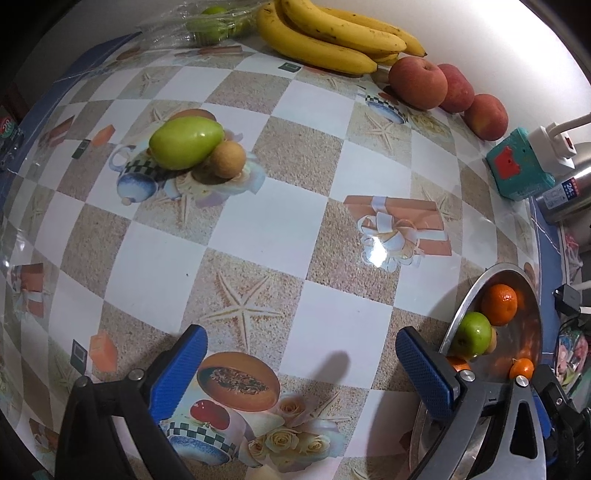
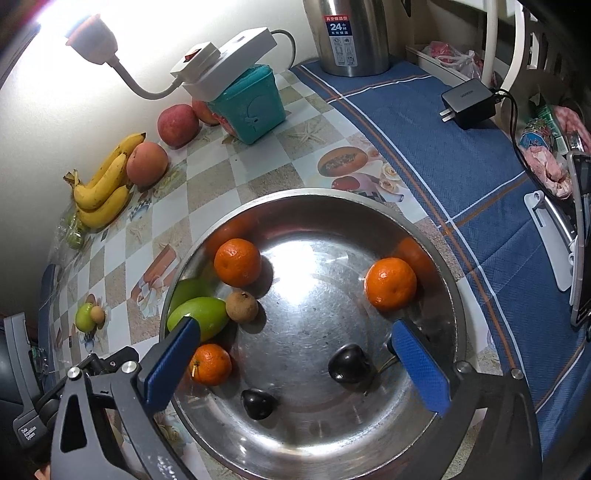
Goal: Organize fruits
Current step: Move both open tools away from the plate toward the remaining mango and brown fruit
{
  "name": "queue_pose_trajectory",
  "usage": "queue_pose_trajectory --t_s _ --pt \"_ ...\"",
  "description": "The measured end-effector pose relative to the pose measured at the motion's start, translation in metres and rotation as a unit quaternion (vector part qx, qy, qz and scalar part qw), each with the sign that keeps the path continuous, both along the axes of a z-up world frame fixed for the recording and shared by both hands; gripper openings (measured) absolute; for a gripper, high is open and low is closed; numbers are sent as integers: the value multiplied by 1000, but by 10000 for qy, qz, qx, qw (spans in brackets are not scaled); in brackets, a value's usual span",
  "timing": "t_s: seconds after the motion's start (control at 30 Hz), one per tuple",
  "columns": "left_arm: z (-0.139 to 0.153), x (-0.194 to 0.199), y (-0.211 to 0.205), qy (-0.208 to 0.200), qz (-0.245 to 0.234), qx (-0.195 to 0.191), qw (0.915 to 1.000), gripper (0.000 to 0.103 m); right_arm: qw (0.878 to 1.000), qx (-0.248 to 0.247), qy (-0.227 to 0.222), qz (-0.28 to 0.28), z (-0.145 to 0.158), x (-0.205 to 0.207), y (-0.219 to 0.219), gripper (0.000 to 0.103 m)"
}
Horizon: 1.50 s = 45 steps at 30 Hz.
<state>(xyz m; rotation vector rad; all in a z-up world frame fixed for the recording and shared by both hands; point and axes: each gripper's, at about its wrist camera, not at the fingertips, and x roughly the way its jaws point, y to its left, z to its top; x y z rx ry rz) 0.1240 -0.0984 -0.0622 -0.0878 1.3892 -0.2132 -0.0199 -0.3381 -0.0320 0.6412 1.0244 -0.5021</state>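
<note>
The right gripper hangs over the steel bowl, its blue fingers spread wide with nothing between them. Directly below, near the bowl's closer side, lie two dark fruits: the smaller one and the larger one, apart from each other. A small orange sits at the left finger, just beside a green mango, which touches a brown longan. A second orange lies behind the longan, and a third orange rests alone against the bowl's right wall.

The left gripper hovers over the checked tablecloth, fingers likewise wide apart and holding nothing. The bowl's rim lies just beside its right finger.

Farther out on the cloth, well apart from the bowl, a second mango and a second longan lie touching each other.

Along the wall at the far edge: a plastic bag of green fruit, a banana bunch, and three red apples in a row, the nearest apple just beside the bananas. Next to the apples stands a teal box with a white power strip on top. Beyond it a steel flask stands on the blue cloth, with a black charger to its right.
</note>
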Motion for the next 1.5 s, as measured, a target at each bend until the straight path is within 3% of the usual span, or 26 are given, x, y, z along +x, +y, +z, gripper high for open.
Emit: queue_pose_trajectory --t_s 0.33,0.53,0.97,1.1,1.5 --pt "8 -2 -1 29 -96 -257 9996 103 10000 41 -21 -4 2 -1 0 103" --pt "15 -4 -2 -67 -218 -218 9995 103 9999 141 -44 85 4 1 5 103" --pt "29 7 16 -409 -267 14 9988 103 9979 -51 20 647 7 19 45 103" --pt "40 16 31 -716 -227 241 9969 103 9963 -89 58 848 5 26 59 103" --pt "50 39 86 -983 -62 575 9935 103 9891 -169 -28 1461 3 43 106 103"
